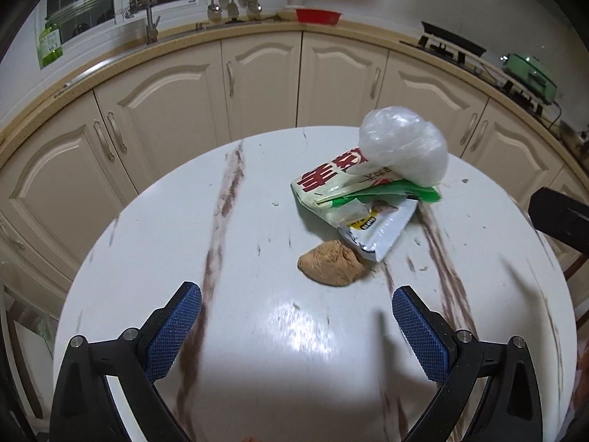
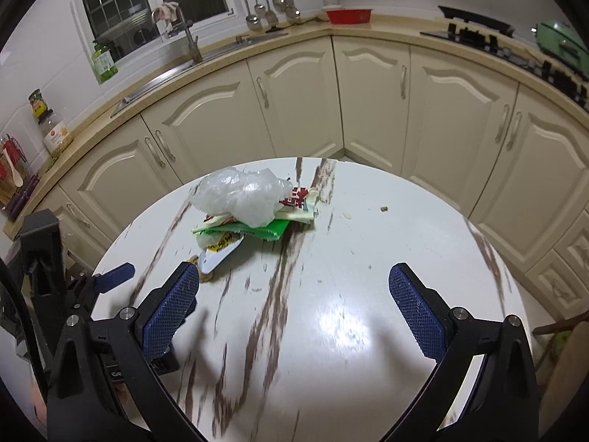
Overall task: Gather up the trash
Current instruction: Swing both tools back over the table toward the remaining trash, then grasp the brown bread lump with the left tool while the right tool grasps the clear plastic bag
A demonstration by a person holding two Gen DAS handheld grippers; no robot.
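A heap of trash lies on the round white marbled table (image 1: 154, 258). On top sits a crumpled clear plastic bag (image 1: 405, 145) (image 2: 239, 199), over a cream packet with red characters (image 1: 324, 180) (image 2: 300, 199), a green wrapper (image 1: 397, 191) (image 2: 257, 230) and a silver-white wrapper (image 1: 379, 232) (image 2: 217, 254). A brown crumpled lump (image 1: 333, 267) lies nearest me. My left gripper (image 1: 296, 331) stands open just short of the lump, nothing between its blue pads. My right gripper (image 2: 294, 309) is open over bare table (image 2: 368, 258), right of the heap. The left gripper's finger (image 2: 114, 276) shows at its left.
Cream cabinets (image 1: 257, 81) under a tan counter curve behind the table. On the counter are a sink tap (image 1: 151, 22), a green bottle (image 1: 49, 42), a red bowl (image 1: 318, 16), a stove (image 1: 452, 44) and a green appliance (image 1: 530, 73). Crumbs (image 2: 383, 208) dot the table's right side.
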